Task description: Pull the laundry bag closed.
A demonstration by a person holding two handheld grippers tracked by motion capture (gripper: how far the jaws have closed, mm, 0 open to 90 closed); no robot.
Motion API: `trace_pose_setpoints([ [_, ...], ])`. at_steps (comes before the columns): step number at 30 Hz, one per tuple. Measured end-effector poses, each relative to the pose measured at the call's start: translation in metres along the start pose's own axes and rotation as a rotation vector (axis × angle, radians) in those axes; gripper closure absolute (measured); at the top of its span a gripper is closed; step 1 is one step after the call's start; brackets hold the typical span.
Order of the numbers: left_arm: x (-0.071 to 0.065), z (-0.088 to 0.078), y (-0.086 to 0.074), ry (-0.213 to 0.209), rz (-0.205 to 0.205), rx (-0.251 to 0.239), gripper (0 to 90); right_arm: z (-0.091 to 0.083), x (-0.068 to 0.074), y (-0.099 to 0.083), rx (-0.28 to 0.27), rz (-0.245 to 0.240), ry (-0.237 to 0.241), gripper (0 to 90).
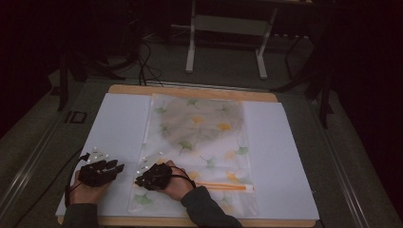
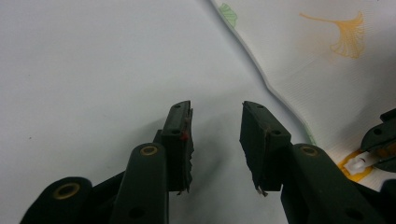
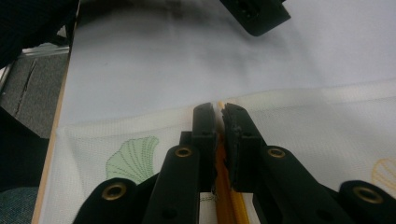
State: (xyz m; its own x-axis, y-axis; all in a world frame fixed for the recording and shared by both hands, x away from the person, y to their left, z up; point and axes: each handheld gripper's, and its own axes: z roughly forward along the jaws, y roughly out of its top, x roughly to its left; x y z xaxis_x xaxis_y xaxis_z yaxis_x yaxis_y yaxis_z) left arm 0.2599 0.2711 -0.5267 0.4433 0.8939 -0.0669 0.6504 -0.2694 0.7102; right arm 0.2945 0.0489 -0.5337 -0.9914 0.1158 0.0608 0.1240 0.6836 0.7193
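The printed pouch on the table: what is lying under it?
Under the pouch lies a white sheet on a wooden board. The pouch covers the sheet's middle. The right claw is shut on the orange zipper.

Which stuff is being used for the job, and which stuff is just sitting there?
In use:
- leaf-print bag
- orange zipper, pinched in the right gripper
- left gripper, open beside the bag

Just there:
- white sheet under the bag
- wooden board
- white stand behind the table
- cables on the floor
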Motion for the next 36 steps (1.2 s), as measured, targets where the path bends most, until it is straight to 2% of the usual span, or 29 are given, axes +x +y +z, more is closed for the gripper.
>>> trace_pose_setpoints([
  [10, -0.004, -0.005, -0.002, -0.034, 0.006, 0.003, 63.2, -0.003, 0.001, 0.0, -0.014, 0.001, 0.003, 83.6],
  [18, -0.005, -0.008, -0.009, -0.072, -0.012, 0.022, 60.4, -0.008, 0.001, 0.0, -0.032, 0.006, -0.002, 83.7],
  [21, -0.007, -0.012, -0.011, -0.109, -0.025, 0.02, 59.9, -0.009, 0.001, 0.001, -0.036, 0.006, -0.001, 83.7],
  [24, -0.006, -0.015, -0.013, -0.168, -0.058, 0.015, 58.8, -0.009, 0.001, 0.001, -0.037, 0.004, -0.001, 83.7],
  [28, -0.008, -0.016, -0.014, -0.214, -0.086, 0.002, 55.4, -0.009, 0.002, 0.002, -0.038, 0.006, -0.003, 83.6],
  [30, -0.009, -0.017, -0.014, -0.238, -0.084, 0.004, 53.2, -0.01, 0.002, 0.002, -0.038, 0.005, -0.004, 83.7],
  [32, -0.009, -0.017, -0.014, -0.238, -0.084, 0.004, 52.1, -0.01, 0.002, 0.002, -0.039, 0.004, -0.005, 83.7],
  [33, -0.016, -0.017, -0.014, -0.247, -0.071, 0.016, 50.5, -0.011, 0.002, 0.002, -0.043, 0.001, -0.009, 83.8],
  [36, -0.02, -0.017, -0.014, -0.265, -0.069, 0.021, 47.7, -0.012, 0.003, 0.003, -0.048, 0.0, -0.012, 83.8],
])
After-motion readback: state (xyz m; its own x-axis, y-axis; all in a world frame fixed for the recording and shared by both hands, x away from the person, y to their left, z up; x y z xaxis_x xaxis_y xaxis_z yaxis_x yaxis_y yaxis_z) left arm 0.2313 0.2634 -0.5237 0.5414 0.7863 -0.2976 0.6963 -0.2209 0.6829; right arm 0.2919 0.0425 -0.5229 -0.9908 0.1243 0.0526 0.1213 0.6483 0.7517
